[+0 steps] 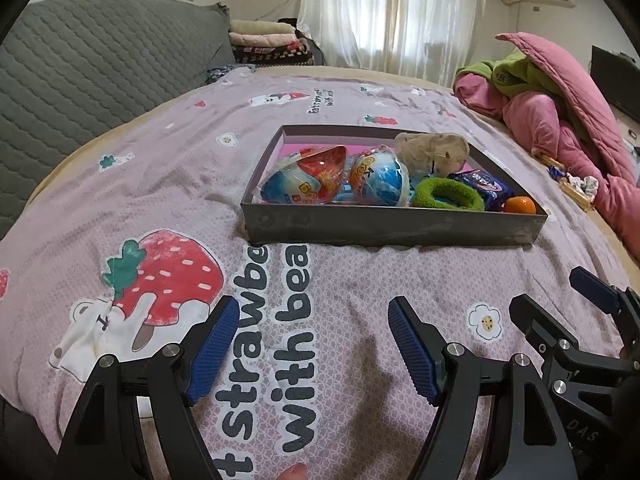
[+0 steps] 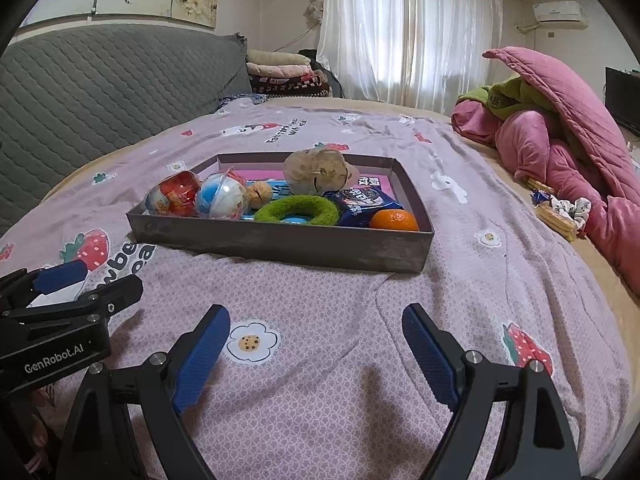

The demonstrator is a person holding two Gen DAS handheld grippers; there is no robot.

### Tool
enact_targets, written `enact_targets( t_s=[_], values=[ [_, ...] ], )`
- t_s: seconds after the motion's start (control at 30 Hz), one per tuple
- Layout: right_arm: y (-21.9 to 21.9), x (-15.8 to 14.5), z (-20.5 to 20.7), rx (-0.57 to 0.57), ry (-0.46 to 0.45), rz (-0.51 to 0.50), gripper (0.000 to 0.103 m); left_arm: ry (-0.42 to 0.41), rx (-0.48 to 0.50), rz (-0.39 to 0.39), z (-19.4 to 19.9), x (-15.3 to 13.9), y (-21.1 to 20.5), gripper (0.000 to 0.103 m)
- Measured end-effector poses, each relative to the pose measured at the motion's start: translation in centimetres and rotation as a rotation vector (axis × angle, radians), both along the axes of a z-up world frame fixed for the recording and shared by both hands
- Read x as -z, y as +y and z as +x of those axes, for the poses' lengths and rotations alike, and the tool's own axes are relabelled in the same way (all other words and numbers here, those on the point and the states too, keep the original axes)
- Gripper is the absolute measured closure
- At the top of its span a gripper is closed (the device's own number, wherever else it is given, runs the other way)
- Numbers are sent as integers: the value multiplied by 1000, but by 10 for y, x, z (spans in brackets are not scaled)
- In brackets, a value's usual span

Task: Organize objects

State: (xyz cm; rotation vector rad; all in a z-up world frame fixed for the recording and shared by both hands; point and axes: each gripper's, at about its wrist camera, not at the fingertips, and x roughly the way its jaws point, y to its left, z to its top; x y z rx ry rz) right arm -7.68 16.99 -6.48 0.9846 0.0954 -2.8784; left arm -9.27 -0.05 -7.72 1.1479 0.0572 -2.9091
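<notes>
1. Bedspread (image 1: 168, 184), lilac cotton printed with strawberries, bears and dark lettering, filled most of the left wrist view, and a shallow dark grey cardboard tray (image 1: 392, 232) with a pink floor sat on it beyond the fingers.
2. The left gripper (image 1: 314, 344), black with blue ribbed pads, hovered above the bedspread with its jaws wide apart and nothing between them.
3. Inside the tray, two plastic-wrapped toy eggs lay side by side at the left: a red-and-blue one (image 1: 308, 176) and a blue-and-white one (image 1: 380, 180).
4. A beige plush toy (image 1: 432, 152) sat behind them, a fuzzy green ring (image 1: 448, 196) lay near the front wall, a dark blue snack packet (image 1: 486, 186) lay right of it, and a small orange mandarin (image 1: 520, 205) filled the near right corner.
5. The right gripper (image 1: 560, 304) showed at the right edge, well short of the tray.
6. A crumpled pink quilt (image 1: 560, 128) with a green cloth was heaped at the far right.
7. In the right wrist view, the right gripper (image 2: 316, 356) hung over the bedspread (image 2: 480, 280), its blue pads spread wide and empty.
8. The tray (image 2: 280, 248) lay ahead, holding the red egg (image 2: 176, 196), the blue-and-white egg (image 2: 220, 200), the plush toy (image 2: 316, 172), the green ring (image 2: 298, 208), the snack packet (image 2: 360, 200) and the mandarin (image 2: 394, 220).
9. A small tan walnut-like ball (image 2: 258, 196) sat between the blue-and-white egg and the ring.
10. The left gripper (image 2: 80, 280) entered from the left edge, clear of the tray; this view did not show its jaw gap.
11. The pink quilt (image 2: 560, 140) lay at the right, with a wafer pack (image 2: 556, 216) beside it.
</notes>
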Motion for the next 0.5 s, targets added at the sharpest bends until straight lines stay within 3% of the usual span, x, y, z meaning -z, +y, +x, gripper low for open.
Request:
enact_targets(
  t_s=[0.5],
  values=[
    [0,2,0,-8,-7,-2,15,-1,2,-7,-1,1,1,25]
  ],
)
